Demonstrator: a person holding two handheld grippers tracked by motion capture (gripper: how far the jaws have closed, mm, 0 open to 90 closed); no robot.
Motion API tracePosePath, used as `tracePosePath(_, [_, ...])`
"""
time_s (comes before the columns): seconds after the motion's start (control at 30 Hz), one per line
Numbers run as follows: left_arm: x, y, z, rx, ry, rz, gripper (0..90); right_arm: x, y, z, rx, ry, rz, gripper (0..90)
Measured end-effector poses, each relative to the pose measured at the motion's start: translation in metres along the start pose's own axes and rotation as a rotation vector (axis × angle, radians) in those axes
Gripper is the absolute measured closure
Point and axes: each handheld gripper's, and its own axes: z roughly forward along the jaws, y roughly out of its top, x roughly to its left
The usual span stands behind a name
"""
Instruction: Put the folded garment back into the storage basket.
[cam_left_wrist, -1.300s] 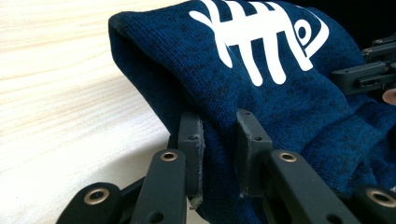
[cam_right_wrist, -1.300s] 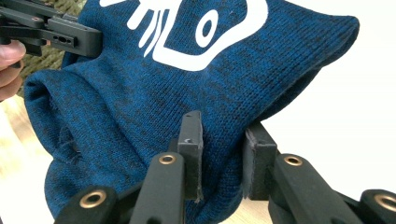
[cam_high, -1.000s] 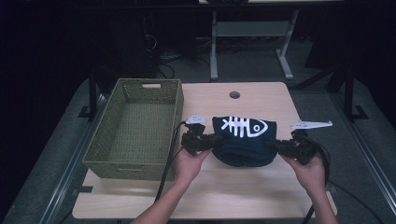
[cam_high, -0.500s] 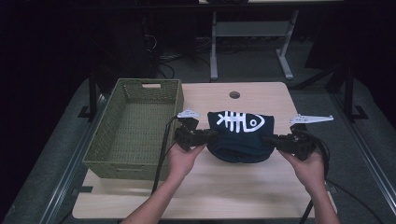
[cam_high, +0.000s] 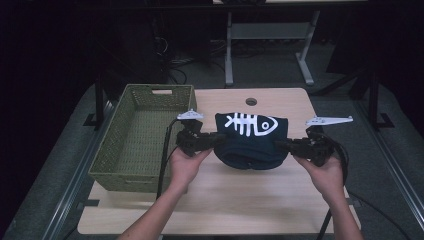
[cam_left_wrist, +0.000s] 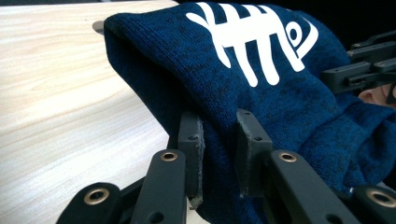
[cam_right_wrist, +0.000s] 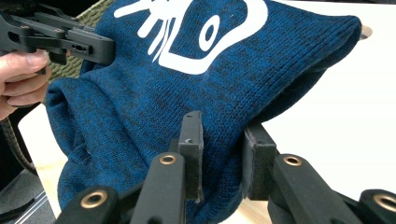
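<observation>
A dark blue knitted garment (cam_high: 252, 141) with a white fishbone print hangs folded between my two grippers, just above the wooden table (cam_high: 240, 200). My left gripper (cam_high: 218, 141) is shut on its left edge, and in the left gripper view the pads pinch the knit (cam_left_wrist: 280, 102) at the left gripper (cam_left_wrist: 219, 126). On the garment's right edge my right gripper (cam_high: 281, 145) is shut too. In the right gripper view the right gripper (cam_right_wrist: 224, 128) clamps a fold of the cloth (cam_right_wrist: 154, 98). The lower part of the garment sags between the grips.
A green woven basket (cam_high: 107, 152) stands on the table's left side, close beside the left hand. A round cable hole (cam_high: 251, 101) sits near the table's far edge. Cables trail from both grippers toward the person. Dark floor and a desk frame lie beyond.
Both hands have risen with the garment held between them, and it has shifted slightly toward the far side and the basket. Both grips stay the same.
</observation>
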Motion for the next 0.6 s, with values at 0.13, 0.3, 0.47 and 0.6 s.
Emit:
tracePosePath(0.13, [0.001, 0.002, -0.006, -0.005, -0.002, 0.010, 74.8, 0.004, 0.005, 0.001, -0.006, 0.004, -0.005, 73.2])
tracePosePath(0.3, [0.004, 0.004, -0.013, -0.009, -0.003, 0.016, 74.8, 0.009, 0.009, 0.002, -0.005, 0.012, -0.008, 73.2])
tracePosePath(0.47, [0.007, 0.006, -0.022, -0.014, 0.002, 0.016, 74.8, 0.014, 0.015, 0.006, -0.008, 0.021, -0.015, 73.1])
tracePosePath(0.6, [0.009, 0.007, -0.028, -0.018, 0.006, 0.014, 74.8, 0.018, 0.019, 0.008, -0.010, 0.026, -0.025, 73.1])
